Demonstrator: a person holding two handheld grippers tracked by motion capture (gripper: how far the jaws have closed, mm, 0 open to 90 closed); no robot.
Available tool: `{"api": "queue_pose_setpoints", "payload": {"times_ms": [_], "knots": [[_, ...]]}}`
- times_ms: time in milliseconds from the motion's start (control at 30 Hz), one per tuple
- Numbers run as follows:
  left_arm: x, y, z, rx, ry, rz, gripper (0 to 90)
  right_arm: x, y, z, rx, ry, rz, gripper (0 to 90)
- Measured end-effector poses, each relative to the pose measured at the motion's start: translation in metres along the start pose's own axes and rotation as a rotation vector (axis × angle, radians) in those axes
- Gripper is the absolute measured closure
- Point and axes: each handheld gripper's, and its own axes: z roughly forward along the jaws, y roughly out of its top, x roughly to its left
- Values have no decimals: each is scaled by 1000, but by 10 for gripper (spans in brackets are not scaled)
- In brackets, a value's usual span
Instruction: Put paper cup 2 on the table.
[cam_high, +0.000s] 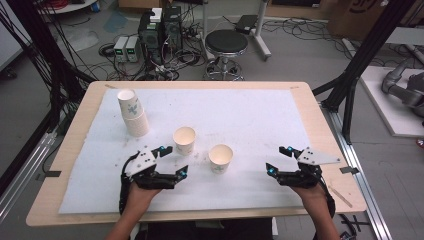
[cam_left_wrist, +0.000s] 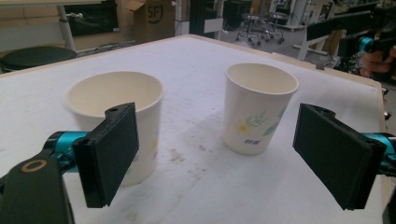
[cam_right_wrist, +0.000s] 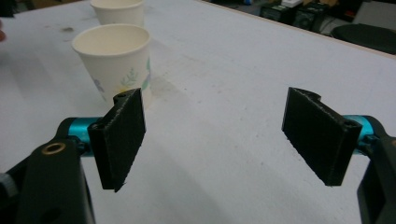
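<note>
1. So, left claw (cam_high: 174, 161) gaping, gripping nothing; right claw (cam_high: 278, 159) gaping too.
2. Nearer cup (cam_high: 184, 140) upright on bench (cam_high: 80, 107), just ahead of left claw.
3. Other cup (cam_high: 220, 158) midway between both claws.

Matt paper cups (cam_high: 220, 158) on stained white foam sheet (cam_high: 260, 120).

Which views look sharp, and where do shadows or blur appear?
High view: even light, slightly soft; paper cups throw faint shadows. Left gripper view: cups sharp, background stools blurred. Right gripper view: near pad sharp, far cup soft and bright.
</note>
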Motion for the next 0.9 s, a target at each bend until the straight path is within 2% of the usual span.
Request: {"api": "queue_pose_setpoints", "payload": {"times_ms": [200,333,500,900], "knots": [[23,5,-22,-37,45,-20,145,2,-3,-4,4,-37,23,217],[31,4,-34,-57,78,-21,147,2,-4,-8,-9,-54,34,217],[34,3,-42,-70,102,-16,147,5,-5,-9,-5,-60,36,217],[32,-1,-47,-72,109,-22,152,9,-2,-8,-12,-62,25,217]]}}
